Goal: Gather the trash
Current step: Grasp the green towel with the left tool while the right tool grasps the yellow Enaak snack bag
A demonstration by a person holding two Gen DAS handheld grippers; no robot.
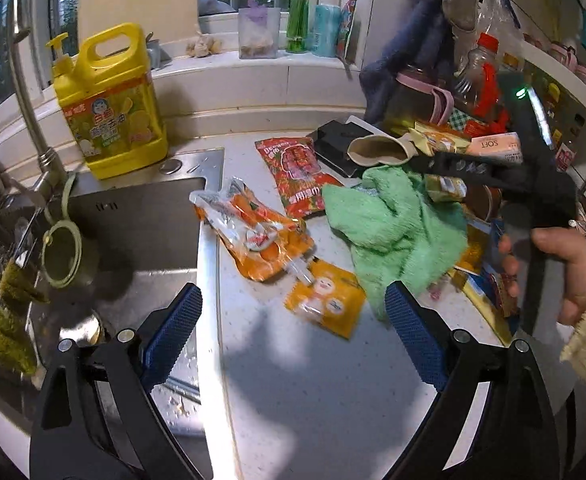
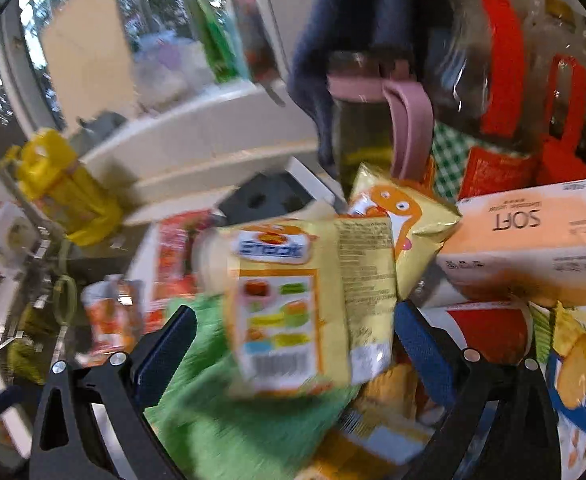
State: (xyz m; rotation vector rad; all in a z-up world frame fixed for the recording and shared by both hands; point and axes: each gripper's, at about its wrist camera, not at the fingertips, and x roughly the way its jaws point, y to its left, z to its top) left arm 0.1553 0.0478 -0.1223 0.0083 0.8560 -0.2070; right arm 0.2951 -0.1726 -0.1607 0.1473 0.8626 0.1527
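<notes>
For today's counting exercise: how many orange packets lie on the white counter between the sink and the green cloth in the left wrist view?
2: a crinkled orange plastic pouch beside the steel sink, and a small flat orange sachet just below it. The fluffy green cloth may hide more.

left hand-held gripper jaws wide, right hand-held gripper jaws apart

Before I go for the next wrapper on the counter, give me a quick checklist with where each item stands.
1. Left tongs empty and wide: ok, nothing between the blue pads.
2. Trash within sight: ok, an orange pouch, a small orange packet and a red bag lie flat on the counter.
3. Path to the small orange packet: ok, bare counter in front of it.
4. Green cloth clear of the trash: not ok, it lies over packets at the right.
5. Right tongs state: cannot tell, a yellow snack packet sits between them, picture blurred.
</notes>
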